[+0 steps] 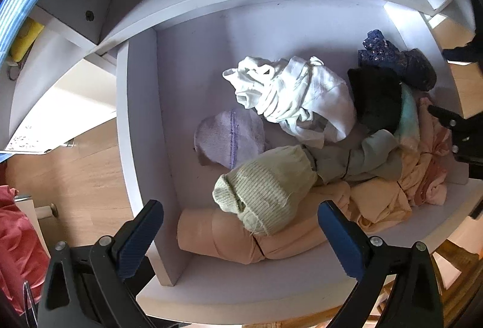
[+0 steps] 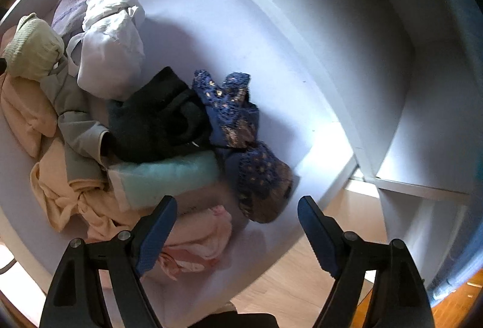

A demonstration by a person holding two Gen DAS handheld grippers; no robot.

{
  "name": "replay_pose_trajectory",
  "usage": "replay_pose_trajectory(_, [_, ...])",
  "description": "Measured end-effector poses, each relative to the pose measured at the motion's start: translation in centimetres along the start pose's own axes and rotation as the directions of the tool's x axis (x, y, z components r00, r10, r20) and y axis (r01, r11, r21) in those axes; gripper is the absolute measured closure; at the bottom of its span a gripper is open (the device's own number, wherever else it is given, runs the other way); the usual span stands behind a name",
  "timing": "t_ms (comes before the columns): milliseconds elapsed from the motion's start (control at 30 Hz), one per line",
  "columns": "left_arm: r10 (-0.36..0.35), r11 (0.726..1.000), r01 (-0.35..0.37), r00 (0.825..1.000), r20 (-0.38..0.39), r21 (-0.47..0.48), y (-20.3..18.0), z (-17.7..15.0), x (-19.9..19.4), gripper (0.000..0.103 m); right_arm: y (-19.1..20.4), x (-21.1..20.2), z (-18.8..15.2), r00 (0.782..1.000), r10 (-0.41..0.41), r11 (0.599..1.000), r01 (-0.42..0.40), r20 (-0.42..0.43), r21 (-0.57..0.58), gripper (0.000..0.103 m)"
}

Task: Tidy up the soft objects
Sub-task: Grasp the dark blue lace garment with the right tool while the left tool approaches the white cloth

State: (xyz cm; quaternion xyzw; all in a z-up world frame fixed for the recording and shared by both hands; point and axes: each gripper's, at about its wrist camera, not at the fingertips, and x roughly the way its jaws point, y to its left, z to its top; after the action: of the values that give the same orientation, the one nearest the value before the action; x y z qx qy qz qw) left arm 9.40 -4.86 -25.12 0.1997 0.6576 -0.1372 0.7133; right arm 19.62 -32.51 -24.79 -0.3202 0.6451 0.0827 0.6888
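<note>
Here, both your grippers hang over an open white drawer (image 1: 142, 128) full of soft clothing, pointing down into it. Your left gripper (image 1: 240, 233) has its jaws spread wide with nothing clamped between them; below that gap lie a pale green ribbed knit bundle (image 1: 262, 192) and, beneath it, a peach rolled piece (image 1: 217, 237) along the drawer's near edge. Behind the green bundle sits a lilac knit piece (image 1: 231, 136), and next to that a crumpled white garment (image 1: 295, 95) near the drawer's middle. Toward the right of the left wrist view a black knit item (image 1: 377, 95) rests against a navy patterned fabric (image 1: 401, 62), with grey-green cloth (image 1: 359, 159) and a heap of cream and pink garments (image 1: 401, 186) piled below them. Your right gripper (image 2: 237, 222) also stands open, holding nothing; its jaws sit above the drawer's corner, where the navy patterned fabric (image 2: 241, 135) trails down between them, apart from both pads. In the right wrist view a mint fuzzy fold (image 2: 169, 177) lies under the black knit item (image 2: 157, 119), and a pink piece (image 2: 199, 234) lies just beside the left finger (image 2: 154, 231). The right gripper also shows at the right edge of the left wrist view (image 1: 452, 128), over the cream and pink heap. Wooden floor (image 2: 286, 282) shows beyond the drawer.
</note>
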Motion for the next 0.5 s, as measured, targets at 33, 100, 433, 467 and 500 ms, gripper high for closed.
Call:
replay_pose_trajectory(33, [-0.004,1.0,0.004,1.0,-0.001,-0.001,-0.3,0.0,-0.2,0.0,-0.4,0.5,0.5,1.0,-0.001,1.0,0.001,-0.001,0.019,0.024])
replay_pose_trajectory(100, [-0.005,1.0,0.005,1.0,-0.001,0.0,-0.5,0.0,-0.4,0.0,-1.0,0.9,0.8,1.0,-0.006,0.999,0.006,0.005,0.053,0.026])
replay_pose_trajectory(433, [-0.022,0.999,0.022,1.0,0.001,-0.037,-0.3,0.5,-0.7,0.0,-4.1,3.7,4.0,0.998,-0.051,0.985,0.046,0.026,0.169,0.039])
replay_pose_trajectory(467, [-0.024,0.999,0.024,1.0,-0.001,-0.041,-0.4,0.5,-0.4,0.0,-4.2,4.1,4.3,0.999,-0.049,0.985,0.045,0.018,0.166,0.039])
replay_pose_trajectory(500, [-0.025,0.999,0.025,1.0,-0.004,-0.046,-0.4,0.6,-0.2,0.0,-4.1,4.5,4.5,0.999,-0.047,0.986,0.044,0.012,0.163,0.041])
